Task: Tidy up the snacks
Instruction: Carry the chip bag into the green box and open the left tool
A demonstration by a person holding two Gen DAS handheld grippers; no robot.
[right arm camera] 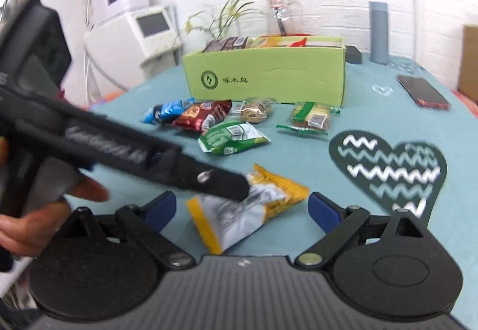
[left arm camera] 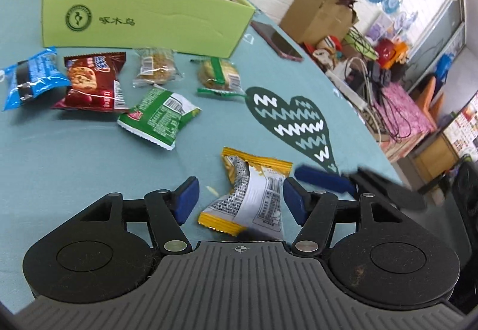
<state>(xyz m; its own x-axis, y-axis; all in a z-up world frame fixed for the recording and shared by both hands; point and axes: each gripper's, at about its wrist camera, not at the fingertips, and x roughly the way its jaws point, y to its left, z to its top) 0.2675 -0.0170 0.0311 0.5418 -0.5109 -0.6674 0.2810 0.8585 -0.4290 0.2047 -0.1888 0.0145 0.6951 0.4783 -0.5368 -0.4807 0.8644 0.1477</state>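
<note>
A yellow-and-white snack packet [left arm camera: 254, 195] [right arm camera: 245, 210] lies on the teal tablecloth between the jaws of both grippers. My left gripper [left arm camera: 239, 200] is open around it, its right pad near the packet's edge. My right gripper [right arm camera: 242, 210] is open, the packet between its fingers. The left gripper's black finger [right arm camera: 215, 180] crosses over the packet in the right wrist view. The green box [left arm camera: 143, 19] [right arm camera: 266, 76] holds several snacks. Loose packets lie before it: blue [left arm camera: 30, 76], red cookie [left arm camera: 92, 82], green [left arm camera: 158, 115], two clear-wrapped cakes [left arm camera: 156, 67] [left arm camera: 219, 76].
A phone [left arm camera: 276, 41] [right arm camera: 424, 91] lies right of the box. A dark heart print [left arm camera: 295, 124] marks the cloth. A grey bottle [right arm camera: 378, 31], glass jar [right arm camera: 279, 16] and plant stand behind the box. A cardboard box [left arm camera: 319, 16] and clutter lie beyond the table's right edge.
</note>
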